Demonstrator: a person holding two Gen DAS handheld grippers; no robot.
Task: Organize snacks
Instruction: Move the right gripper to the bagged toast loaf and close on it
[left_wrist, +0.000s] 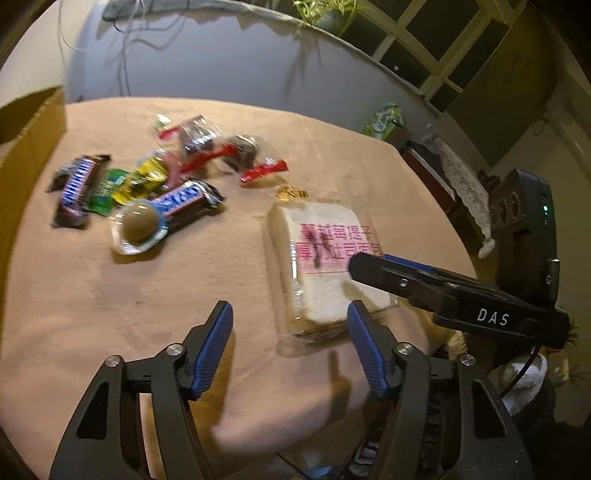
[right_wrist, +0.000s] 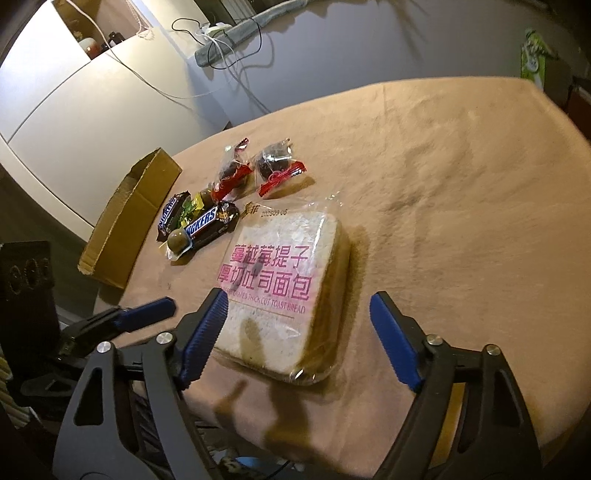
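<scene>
Directly ahead of the right tool (right_wrist: 295, 336), whose fingers stand apart and empty, the bagged bread (right_wrist: 286, 288) lies flat on the worktop (right_wrist: 461, 184), nearer it than the likewise spread left tool (left_wrist: 290, 352).

Bare tablecloth (right_wrist: 461, 184) lies right of the bread pack (right_wrist: 291, 291); the candy pile (right_wrist: 207, 218) and cardboard box (right_wrist: 129, 229) crowd its left.

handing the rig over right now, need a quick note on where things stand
Left gripper: open, empty, above the table edge beside the toast bread pack.
Right gripper: open, empty, fingers either side of the bread pack's near end, not touching it.
Snickers bars, wrapped candies and a chocolate ball lie piled next to the cardboard box.
Done: nothing visibly packed.
Left: all snacks.
</scene>
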